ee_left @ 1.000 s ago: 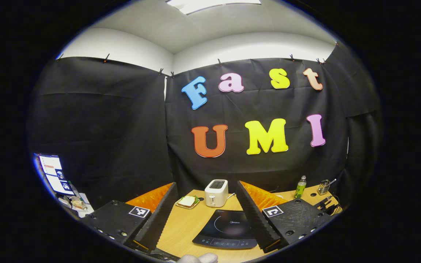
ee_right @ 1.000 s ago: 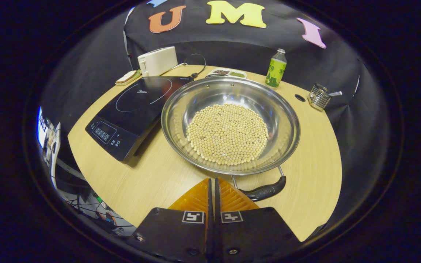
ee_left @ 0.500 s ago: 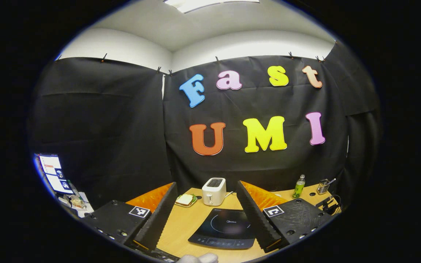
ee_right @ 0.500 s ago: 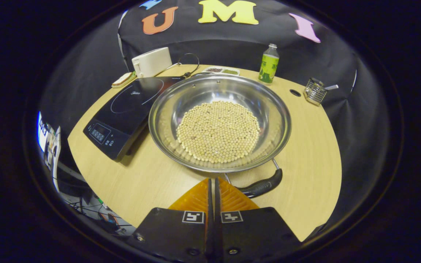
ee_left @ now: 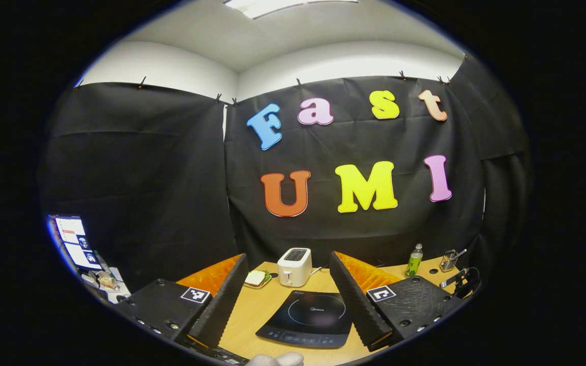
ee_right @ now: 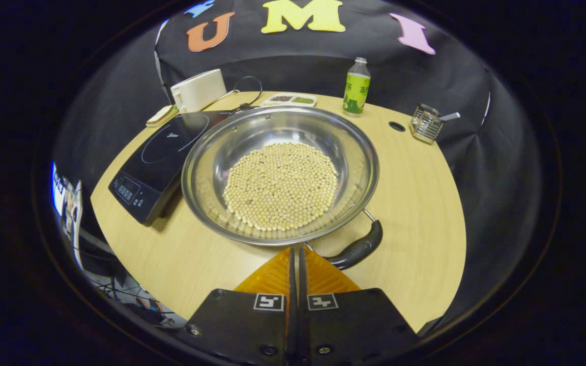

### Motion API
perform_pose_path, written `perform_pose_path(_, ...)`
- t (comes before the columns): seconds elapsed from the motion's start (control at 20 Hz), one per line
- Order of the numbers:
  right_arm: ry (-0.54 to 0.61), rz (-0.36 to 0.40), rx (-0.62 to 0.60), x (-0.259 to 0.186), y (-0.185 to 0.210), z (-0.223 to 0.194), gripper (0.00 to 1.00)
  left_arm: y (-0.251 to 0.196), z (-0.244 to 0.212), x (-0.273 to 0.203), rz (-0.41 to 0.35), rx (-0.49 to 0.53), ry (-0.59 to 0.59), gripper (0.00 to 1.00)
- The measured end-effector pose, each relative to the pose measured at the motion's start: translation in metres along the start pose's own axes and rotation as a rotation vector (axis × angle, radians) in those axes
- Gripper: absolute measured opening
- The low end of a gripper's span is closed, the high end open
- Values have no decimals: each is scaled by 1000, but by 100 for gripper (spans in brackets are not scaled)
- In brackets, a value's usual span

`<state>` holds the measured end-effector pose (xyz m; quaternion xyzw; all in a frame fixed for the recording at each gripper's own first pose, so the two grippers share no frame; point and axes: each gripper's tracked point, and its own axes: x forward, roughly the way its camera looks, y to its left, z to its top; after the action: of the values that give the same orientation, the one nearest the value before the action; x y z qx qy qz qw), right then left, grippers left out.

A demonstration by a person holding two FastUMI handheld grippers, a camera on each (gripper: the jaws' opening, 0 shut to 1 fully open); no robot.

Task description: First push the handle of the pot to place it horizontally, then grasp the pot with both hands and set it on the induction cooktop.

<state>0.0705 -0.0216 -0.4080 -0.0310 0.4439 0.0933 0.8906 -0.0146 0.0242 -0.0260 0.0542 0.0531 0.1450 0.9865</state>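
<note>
A wide steel pot full of pale beans stands on the wooden table, its left rim right next to the black induction cooktop. The pot's dark handle sticks out at its near right. My right gripper is shut with nothing in it, its tips at the pot's near rim, just left of the handle. In the left gripper view, my left gripper stands open, held high and level, with the cooktop showing between its fingers.
A white toaster, a sandwich plate, a small dish, a green bottle and a wire holder line the table's far side. A screen stands off to the left. A gloved hand shows at the bottom.
In the right gripper view the pot, cooktop and table have slid left, and the handle now points more to the right. In the left gripper view the cooktop has drifted left.
</note>
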Motion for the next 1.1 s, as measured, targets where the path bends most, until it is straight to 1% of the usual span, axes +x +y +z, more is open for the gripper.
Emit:
perform_pose_path(0.45, 12, -18, -37, 6, -41, 12, 0, -19, -2, 2, 28, 2, 9, 96)
perform_pose_path(1.1, -2, -36, -117, 23, -99, 47, 1, -52, -11, 0, 109, -3, 41, 96)
